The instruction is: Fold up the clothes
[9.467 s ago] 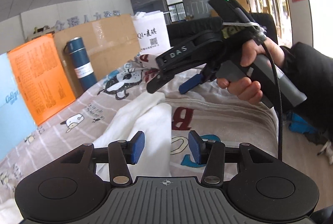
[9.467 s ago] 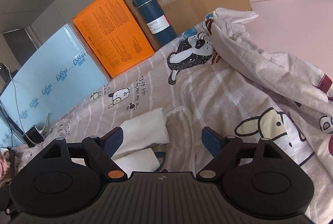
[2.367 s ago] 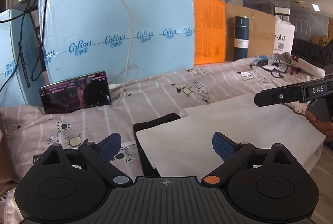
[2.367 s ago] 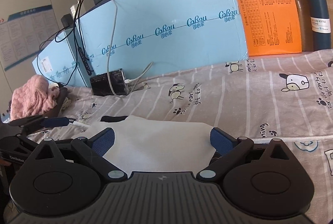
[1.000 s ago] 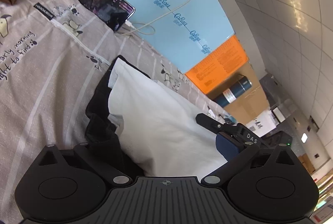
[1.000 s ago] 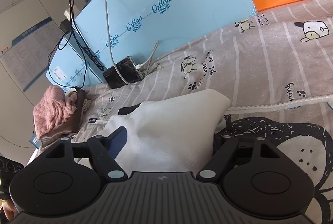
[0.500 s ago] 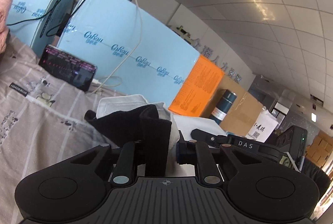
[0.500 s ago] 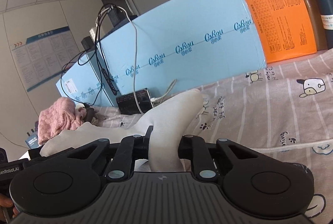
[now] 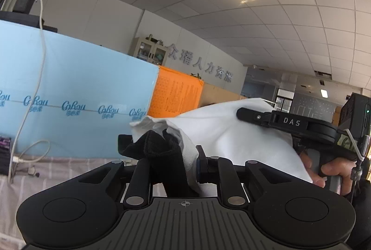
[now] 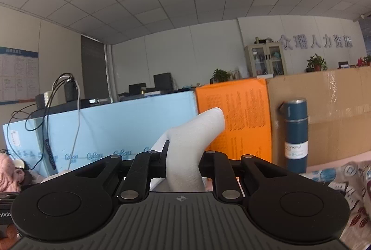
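Left wrist, both grippers [image 9: 174,164] [image 10: 183,166] clamping white garment [image 9: 231,134] (black trim)

One white garment [image 9: 231,134], two grippers [image 9: 174,164] [image 10: 183,164], one blue flask [image 10: 295,134]

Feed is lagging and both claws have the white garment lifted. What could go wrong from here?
1. The left claw pinches black trim bunched with the white garment; the uneven wad could slip out or fold crooked.
2. The right claw grips only a narrow twisted bit of cloth, so it might pull free.
3. The blue vacuum bottle stands upright near the garment; swinging cloth could topple it.
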A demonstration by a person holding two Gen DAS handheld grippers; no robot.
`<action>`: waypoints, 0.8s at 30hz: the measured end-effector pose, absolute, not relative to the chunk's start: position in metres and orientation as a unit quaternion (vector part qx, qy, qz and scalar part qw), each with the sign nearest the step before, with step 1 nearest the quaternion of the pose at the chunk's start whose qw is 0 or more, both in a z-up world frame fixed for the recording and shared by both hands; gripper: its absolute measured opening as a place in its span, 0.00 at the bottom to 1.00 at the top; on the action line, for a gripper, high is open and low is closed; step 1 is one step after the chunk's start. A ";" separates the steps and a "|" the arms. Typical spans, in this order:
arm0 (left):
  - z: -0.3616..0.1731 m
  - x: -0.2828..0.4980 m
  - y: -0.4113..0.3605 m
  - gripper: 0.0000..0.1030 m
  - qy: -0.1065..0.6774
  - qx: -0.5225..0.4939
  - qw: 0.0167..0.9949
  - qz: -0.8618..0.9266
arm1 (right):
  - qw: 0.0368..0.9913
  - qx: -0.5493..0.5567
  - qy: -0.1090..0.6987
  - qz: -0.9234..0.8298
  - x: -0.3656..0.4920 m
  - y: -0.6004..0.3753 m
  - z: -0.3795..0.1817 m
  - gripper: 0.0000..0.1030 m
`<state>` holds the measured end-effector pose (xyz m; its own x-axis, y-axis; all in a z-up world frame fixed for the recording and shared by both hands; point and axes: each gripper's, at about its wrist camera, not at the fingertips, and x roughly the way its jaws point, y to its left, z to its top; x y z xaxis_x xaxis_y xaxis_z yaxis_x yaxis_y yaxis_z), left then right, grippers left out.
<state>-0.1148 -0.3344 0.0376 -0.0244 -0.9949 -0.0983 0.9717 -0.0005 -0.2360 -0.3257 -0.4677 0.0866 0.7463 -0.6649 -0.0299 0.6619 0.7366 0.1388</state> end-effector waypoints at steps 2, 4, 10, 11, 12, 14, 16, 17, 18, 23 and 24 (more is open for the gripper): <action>0.040 -0.125 -0.363 0.16 0.113 -0.044 0.699 -0.705 | 0.923 0.051 -0.022 -0.382 -0.333 -0.489 0.091 0.14; 0.041 -0.135 -0.391 0.16 0.106 -0.039 0.701 -0.704 | 0.911 0.038 -0.031 -0.409 -0.340 -0.512 0.090 0.14; 0.012 -0.172 -0.481 0.16 0.141 -0.022 0.678 -0.721 | 0.858 0.045 -0.010 -0.512 -0.363 -0.580 0.051 0.14; 0.006 -0.179 -0.496 0.16 0.147 -0.018 0.673 -0.724 | 0.848 0.045 -0.007 -0.528 -0.368 -0.590 0.045 0.14; -0.003 -0.184 -0.509 0.16 0.160 -0.020 0.665 -0.729 | 0.841 0.054 -0.010 -0.538 -0.375 -0.601 0.040 0.14; -0.021 -0.193 -0.533 0.16 0.188 -0.024 0.648 -0.738 | 0.829 0.090 -0.014 -0.552 -0.393 -0.625 0.028 0.14; -0.042 -0.205 -0.555 0.18 0.227 -0.009 0.628 -0.744 | 0.811 0.131 0.002 -0.570 -0.408 -0.649 0.011 0.14; -0.051 -0.211 -0.565 0.18 0.247 0.002 0.620 -0.745 | 0.800 0.150 0.015 -0.581 -0.415 -0.661 0.002 0.14; -0.057 -0.212 -0.571 0.20 0.265 0.014 0.613 -0.744 | 0.790 0.165 0.029 -0.590 -0.420 -0.670 -0.007 0.15; -0.064 -0.195 -0.565 0.59 0.305 0.014 0.617 -0.725 | 0.759 0.182 0.098 -0.617 -0.425 -0.690 -0.035 0.26; -0.065 -0.191 -0.563 0.67 0.311 0.017 0.630 -0.712 | 0.754 0.186 0.106 -0.621 -0.427 -0.692 -0.037 0.32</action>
<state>-0.1915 -0.5634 -0.0650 -0.2064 -0.8858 -0.4156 0.9073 -0.0142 -0.4203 -0.4266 -0.6925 -0.0370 0.2075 -0.8969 -0.3906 0.9757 0.1608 0.1491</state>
